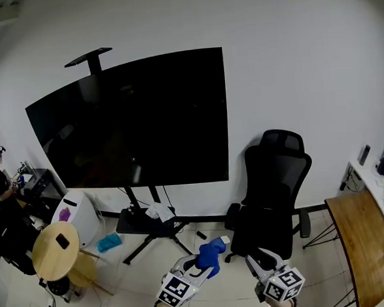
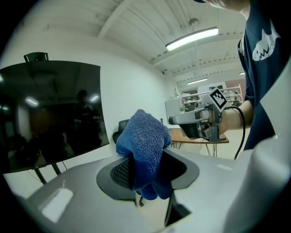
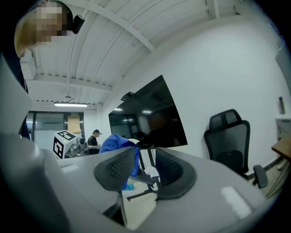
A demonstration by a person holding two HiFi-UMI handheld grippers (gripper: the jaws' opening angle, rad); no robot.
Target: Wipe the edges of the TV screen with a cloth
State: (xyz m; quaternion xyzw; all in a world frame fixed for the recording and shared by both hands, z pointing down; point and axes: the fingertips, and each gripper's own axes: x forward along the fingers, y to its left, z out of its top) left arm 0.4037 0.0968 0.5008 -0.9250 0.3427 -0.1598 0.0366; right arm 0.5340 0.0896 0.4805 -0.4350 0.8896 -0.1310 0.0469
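In front of the TV [image 1: 137, 120], the left gripper [image 2: 145, 172] pinches the blue cloth [image 2: 143, 139]; the right gripper [image 3: 145, 167] has its jaws slightly apart, empty.

The right tool [image 3: 145, 160] holds its jaws a little apart, the gap between them empty. Just beyond its left jaw bulges a blue cloth [image 3: 116, 142]. Ahead and above stands the dark TV screen [image 3: 148, 113]; off to the tool's right, a black office chair [image 3: 229, 139].
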